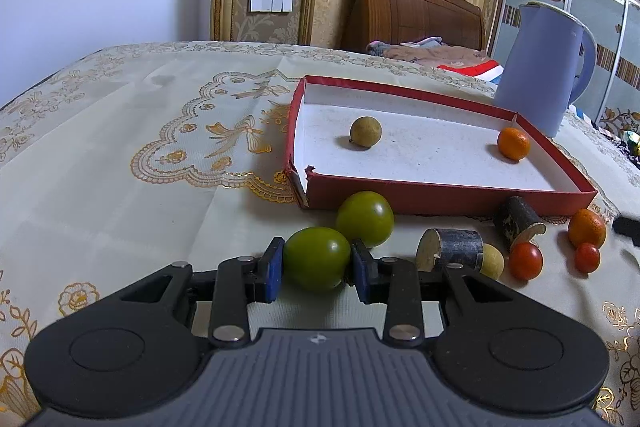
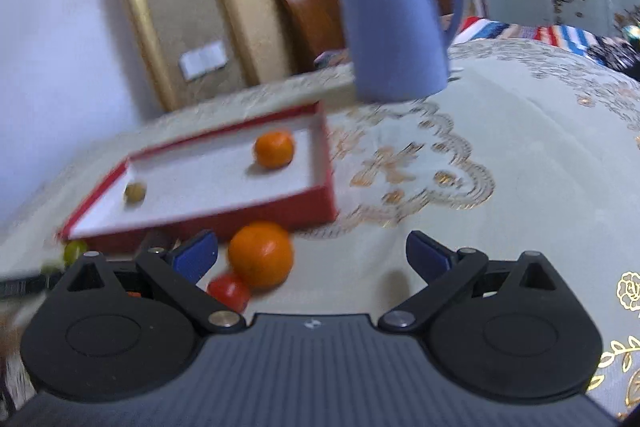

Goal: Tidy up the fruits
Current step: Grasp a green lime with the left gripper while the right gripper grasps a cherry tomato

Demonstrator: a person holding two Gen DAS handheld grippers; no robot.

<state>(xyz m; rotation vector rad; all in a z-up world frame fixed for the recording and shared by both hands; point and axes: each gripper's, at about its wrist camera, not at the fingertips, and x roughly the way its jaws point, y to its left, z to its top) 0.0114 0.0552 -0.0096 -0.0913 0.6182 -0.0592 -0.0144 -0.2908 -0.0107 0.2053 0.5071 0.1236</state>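
A cream tablecloth (image 1: 120,155) patterned in gold covers the table, and on it stands a blue jug (image 1: 540,67), upright, with its handle turned to the right in the left wrist view. Just in front of the jug lies a shallow red box (image 1: 440,197) with a white floor; its long axis runs left to right across that view, and the near left corner is torn. Inside the box sit a brownish round fruit (image 1: 365,132) towards the left and a small orange (image 1: 513,143) in the far right corner, well apart. The left gripper (image 1: 317,269) has its blue pads pressed on either side of a green fruit (image 1: 316,263), which sits on the cloth near the box's front wall; a second green fruit (image 1: 365,218) lies just behind it, nearly touching. To the right lie two short dark cylinders (image 1: 460,247) on their sides and smaller orange and red fruits. The right gripper (image 2: 312,255) stands wide apart and holds nothing; a loose orange (image 2: 261,253) and a red fruit (image 2: 229,291) lie close by its left finger in a blurred view.
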